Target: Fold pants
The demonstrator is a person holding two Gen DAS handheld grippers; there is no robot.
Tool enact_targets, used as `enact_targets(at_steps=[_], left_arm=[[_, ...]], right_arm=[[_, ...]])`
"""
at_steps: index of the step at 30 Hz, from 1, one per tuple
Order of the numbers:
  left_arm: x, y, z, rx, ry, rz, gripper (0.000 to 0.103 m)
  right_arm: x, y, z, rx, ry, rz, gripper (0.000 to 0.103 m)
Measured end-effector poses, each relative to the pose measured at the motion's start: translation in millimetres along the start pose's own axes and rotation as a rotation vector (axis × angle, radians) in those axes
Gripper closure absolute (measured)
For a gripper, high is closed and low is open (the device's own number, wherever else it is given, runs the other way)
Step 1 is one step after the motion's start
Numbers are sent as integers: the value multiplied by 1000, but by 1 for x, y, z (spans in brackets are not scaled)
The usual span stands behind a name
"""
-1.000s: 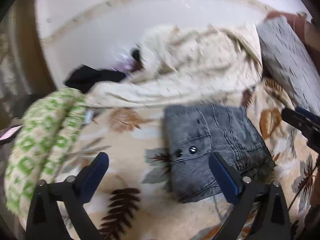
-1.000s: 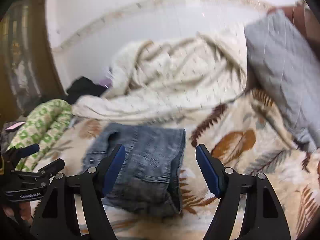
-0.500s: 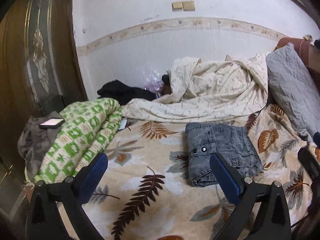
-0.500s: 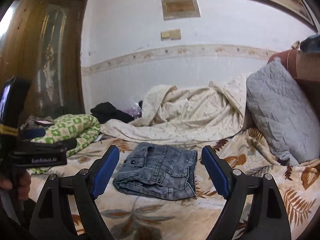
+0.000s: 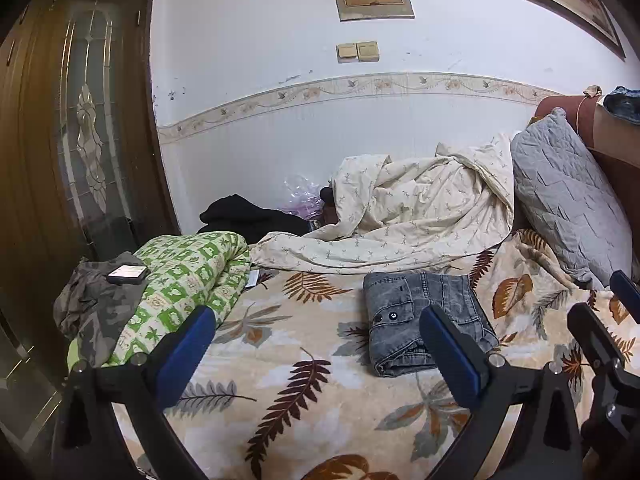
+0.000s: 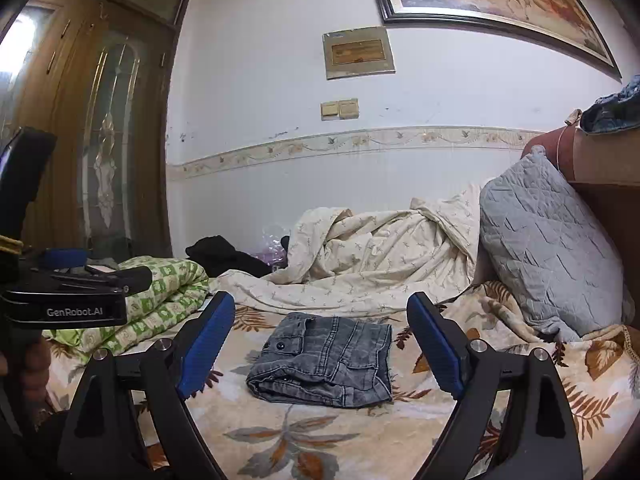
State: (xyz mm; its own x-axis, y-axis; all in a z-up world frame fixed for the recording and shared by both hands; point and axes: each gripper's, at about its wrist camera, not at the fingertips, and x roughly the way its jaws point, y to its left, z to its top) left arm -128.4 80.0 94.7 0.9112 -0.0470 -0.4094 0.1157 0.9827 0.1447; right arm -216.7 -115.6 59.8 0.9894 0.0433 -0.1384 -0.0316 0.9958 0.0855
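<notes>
The grey denim pants (image 5: 420,320) lie folded into a compact rectangle on the leaf-print bedspread (image 5: 288,368), also seen in the right wrist view (image 6: 328,356). My left gripper (image 5: 320,344) is open and empty, held back from the pants and to their left. My right gripper (image 6: 320,340) is open and empty, held back with the pants framed between its blue pads (image 6: 206,340). The right gripper's fingers (image 5: 592,332) show at the right edge of the left wrist view, and the left gripper's body (image 6: 64,300) at the left of the right wrist view.
A cream duvet (image 5: 420,216) is bunched against the wall behind the pants. A grey quilted pillow (image 5: 572,200) leans at the right. A green patterned quilt (image 5: 180,276), camouflage cloth with a phone (image 5: 128,274) and black clothing (image 5: 248,216) lie at the left. A wooden wardrobe (image 5: 72,140) stands left.
Both grippers have pulled back and up from the folded pants, which now look smaller and farther away. The pants have stayed in place. Both grippers stayed open.
</notes>
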Motion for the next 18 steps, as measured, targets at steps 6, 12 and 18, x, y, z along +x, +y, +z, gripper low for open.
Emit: enact_targets(at_steps=[6,12,18], left_arm=[[4,5,-7,-19,30,12,0],[12,8,-11,-44,46,31,0],[22,12,-15,-74,59,31,0]], right_arm=[[5,5,-8,-33,1,-13,15],[14,5,-16,-50,29,-17,15],[23,3,-22,-50,62,-23,15]])
